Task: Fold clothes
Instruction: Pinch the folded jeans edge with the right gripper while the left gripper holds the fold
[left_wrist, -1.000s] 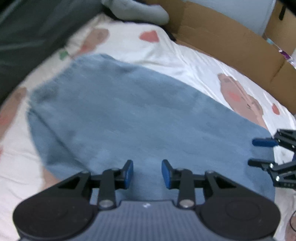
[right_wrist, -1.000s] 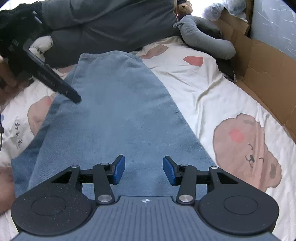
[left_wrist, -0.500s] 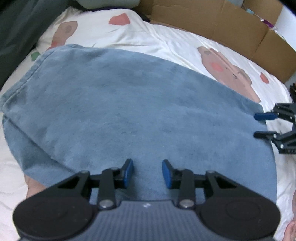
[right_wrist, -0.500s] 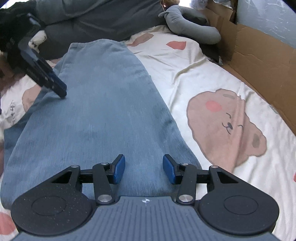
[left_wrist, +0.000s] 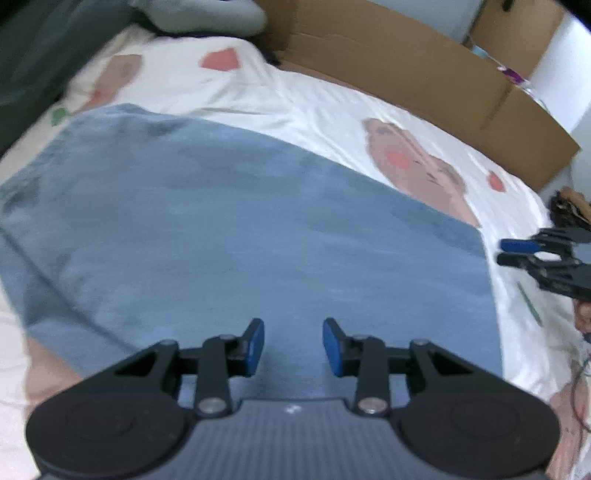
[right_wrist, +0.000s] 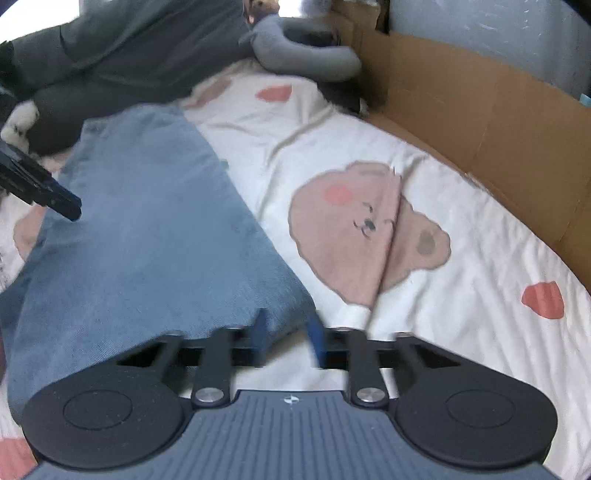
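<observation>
Blue jeans (left_wrist: 240, 240) lie folded lengthwise and flat on a white bear-print bed sheet (left_wrist: 314, 107). My left gripper (left_wrist: 293, 347) hovers over their near edge, open, with only denim beneath the pads. In the right wrist view the jeans (right_wrist: 147, 240) fill the left side, and the left gripper (right_wrist: 55, 199) pokes in from the left edge. My right gripper (right_wrist: 286, 332) sits at the jeans' near right corner with its jaws closing; the denim corner lies at the fingertips, not visibly pinched. From the left wrist view the right gripper (left_wrist: 502, 253) stands just off the cloth's edge.
Brown cardboard (right_wrist: 480, 110) walls the far side of the bed. A grey plush toy (right_wrist: 303, 59) and dark grey bedding (right_wrist: 129, 48) lie at the head end. Bare sheet (right_wrist: 443, 295) spreads to the right of the jeans.
My right gripper slid off the middle of the jeans to their near right corner and its jaws narrowed. The left gripper shifted slightly over the denim, still open.
</observation>
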